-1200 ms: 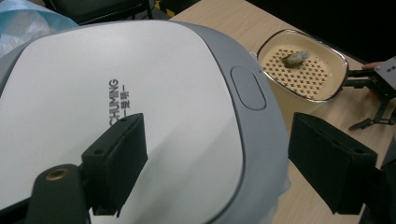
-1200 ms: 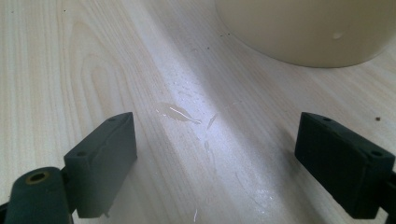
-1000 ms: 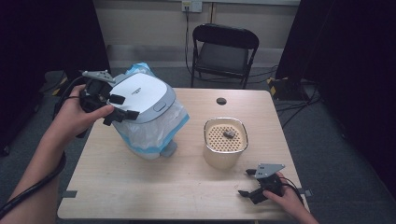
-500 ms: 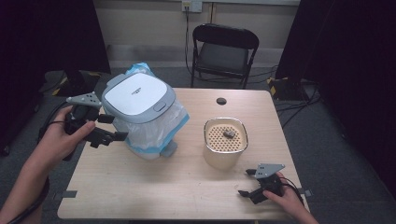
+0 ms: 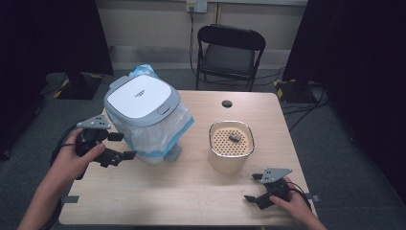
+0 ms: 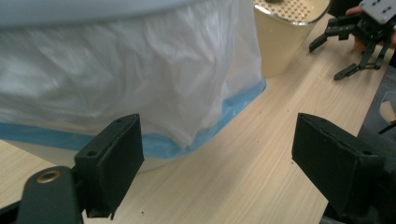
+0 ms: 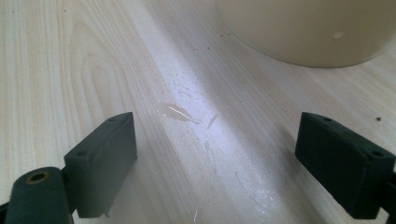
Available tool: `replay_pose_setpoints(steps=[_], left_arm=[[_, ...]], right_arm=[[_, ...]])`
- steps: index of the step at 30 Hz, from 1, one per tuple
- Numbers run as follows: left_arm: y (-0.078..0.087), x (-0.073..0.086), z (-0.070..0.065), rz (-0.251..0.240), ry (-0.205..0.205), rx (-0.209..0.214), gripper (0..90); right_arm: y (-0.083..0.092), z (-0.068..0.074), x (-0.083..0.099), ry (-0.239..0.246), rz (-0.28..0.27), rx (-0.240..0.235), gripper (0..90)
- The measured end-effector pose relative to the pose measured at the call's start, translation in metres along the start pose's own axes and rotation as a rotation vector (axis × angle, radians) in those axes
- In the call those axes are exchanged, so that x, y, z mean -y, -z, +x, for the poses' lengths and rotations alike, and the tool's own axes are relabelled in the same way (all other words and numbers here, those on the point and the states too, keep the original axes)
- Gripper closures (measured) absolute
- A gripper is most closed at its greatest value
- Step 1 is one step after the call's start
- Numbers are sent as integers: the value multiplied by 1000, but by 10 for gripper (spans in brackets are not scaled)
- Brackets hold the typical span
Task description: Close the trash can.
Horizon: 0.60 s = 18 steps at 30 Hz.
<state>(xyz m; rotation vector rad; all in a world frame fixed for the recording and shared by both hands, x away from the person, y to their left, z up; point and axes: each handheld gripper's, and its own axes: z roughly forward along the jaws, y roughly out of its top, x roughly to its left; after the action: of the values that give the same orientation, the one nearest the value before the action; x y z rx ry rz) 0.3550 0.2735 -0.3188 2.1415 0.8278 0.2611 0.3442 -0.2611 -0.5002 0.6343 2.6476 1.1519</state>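
A small bin with a white and grey lid (image 5: 141, 98) stands at the table's left, lined with a clear bag with a blue hem (image 5: 160, 134). My left gripper (image 5: 123, 145) is low beside the bin's left foot, open, with its jaws pointing at the bag. In the left gripper view the bag (image 6: 140, 70) hangs just beyond the open left gripper (image 6: 217, 158), with nothing between the pads. A cream pot with a perforated insert (image 5: 231, 143) carries a small dark lump (image 5: 234, 138). My right gripper (image 5: 252, 187) rests open near the front right edge, short of the pot (image 7: 308, 28).
A small black disc (image 5: 226, 103) lies near the table's far edge. A black folding chair (image 5: 230, 48) stands behind the table. Bare wood (image 5: 191, 191) stretches between the two grippers. A faint wet smear (image 7: 180, 112) marks the wood ahead of the right gripper.
My left gripper has come down and toward me from the lid's left edge to table level beside the bin. The right gripper has stayed where it was.
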Motion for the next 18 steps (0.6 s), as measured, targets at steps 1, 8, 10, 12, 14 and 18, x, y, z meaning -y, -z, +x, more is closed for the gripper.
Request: replay_pose_setpoints(steps=[1, 8, 10, 12, 14, 18], left_arm=[[-3, 3, 0, 0, 2, 4, 161], [-22, 22, -5, 9, 0, 20, 161], [-29, 30, -8, 14, 0, 34, 161], [-37, 37, -11, 9, 6, 52, 161], [-45, 44, -13, 14, 1, 64, 161], [-58, 56, -19, 19, 3, 81, 161]], right_arm=[[0, 0, 0, 0, 0, 0, 121], [0, 0, 0, 0, 0, 0, 121], [0, 0, 0, 0, 0, 0, 121], [0, 0, 0, 0, 0, 0, 121], [0, 0, 0, -1, 0, 0, 121], [0, 0, 0, 0, 0, 0, 121]])
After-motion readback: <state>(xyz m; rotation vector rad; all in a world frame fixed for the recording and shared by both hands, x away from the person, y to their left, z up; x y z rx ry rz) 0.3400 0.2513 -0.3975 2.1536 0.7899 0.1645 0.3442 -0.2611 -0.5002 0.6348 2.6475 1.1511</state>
